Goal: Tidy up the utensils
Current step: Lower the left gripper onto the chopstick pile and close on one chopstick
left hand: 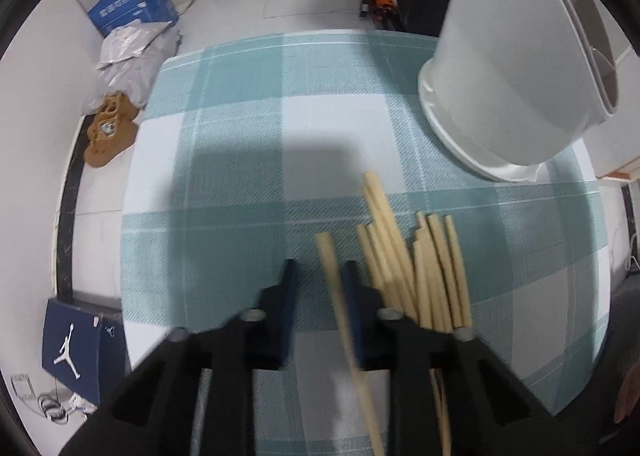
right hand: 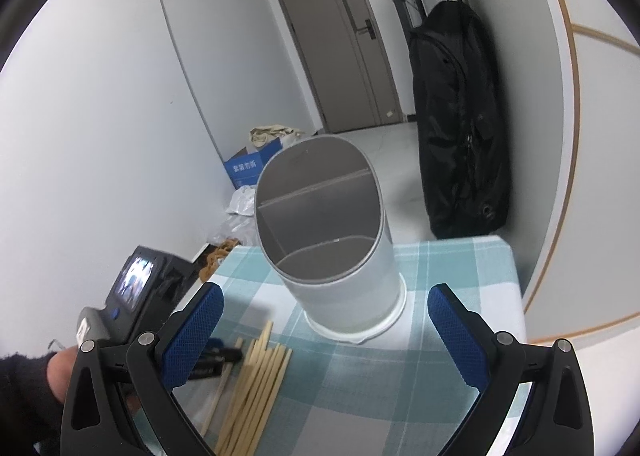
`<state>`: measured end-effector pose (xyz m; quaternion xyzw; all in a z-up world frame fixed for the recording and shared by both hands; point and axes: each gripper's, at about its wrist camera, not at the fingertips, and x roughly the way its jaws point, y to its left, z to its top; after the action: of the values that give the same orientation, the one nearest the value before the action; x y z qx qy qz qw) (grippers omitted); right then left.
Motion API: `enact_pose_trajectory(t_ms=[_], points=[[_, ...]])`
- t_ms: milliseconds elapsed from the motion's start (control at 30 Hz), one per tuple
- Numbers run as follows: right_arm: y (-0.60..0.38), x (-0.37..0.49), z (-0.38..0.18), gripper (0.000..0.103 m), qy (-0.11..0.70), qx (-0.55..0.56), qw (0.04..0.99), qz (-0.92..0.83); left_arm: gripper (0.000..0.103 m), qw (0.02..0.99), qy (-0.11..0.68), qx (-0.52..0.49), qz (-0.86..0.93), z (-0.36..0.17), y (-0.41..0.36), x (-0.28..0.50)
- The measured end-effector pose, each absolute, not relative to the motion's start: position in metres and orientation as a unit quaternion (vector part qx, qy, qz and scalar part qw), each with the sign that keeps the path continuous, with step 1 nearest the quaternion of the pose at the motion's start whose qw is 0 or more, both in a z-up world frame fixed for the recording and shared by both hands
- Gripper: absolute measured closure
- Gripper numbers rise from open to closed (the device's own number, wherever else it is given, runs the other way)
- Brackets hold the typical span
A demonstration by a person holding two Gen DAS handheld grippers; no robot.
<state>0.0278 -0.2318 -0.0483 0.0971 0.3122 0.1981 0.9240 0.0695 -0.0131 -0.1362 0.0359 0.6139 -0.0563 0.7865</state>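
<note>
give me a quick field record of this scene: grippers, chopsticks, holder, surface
left gripper: open, one chopstick between its fingers, not clamped
right gripper: open wide, empty, facing the holder
chopstick pile: loose on the cloth, right of the left gripper
utensil holder: white cylinder, upright, divided inside, no utensils visible in it
surface: table with teal and white checked cloth
task state: no chopsticks visible in the holder
</note>
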Motion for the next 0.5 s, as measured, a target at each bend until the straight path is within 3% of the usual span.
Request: enact_pose_trajectory(t_ms=[100, 333, 500], points=[[-0.229, 0.030, -0.054, 0.000, 0.333, 0.102, 0.914, 0.207, 0.100, 0.787, 0.613, 0.032, -0.062, -0.137, -0.012, 0.070], [-0.215, 0.029, -0.076, 0.002, 0.397, 0.087, 0.887, 0.219, 0.101, 0.805, 0.587, -0.028, -0.079, -0.134, -0.001, 0.073], [-0.194, 0.027, -0.095, 0.022, 0.448, 0.058, 0.863, 0.224, 0.101, 0.813, 0.566, -0.096, -0.099, -0.128, 0.018, 0.066]])
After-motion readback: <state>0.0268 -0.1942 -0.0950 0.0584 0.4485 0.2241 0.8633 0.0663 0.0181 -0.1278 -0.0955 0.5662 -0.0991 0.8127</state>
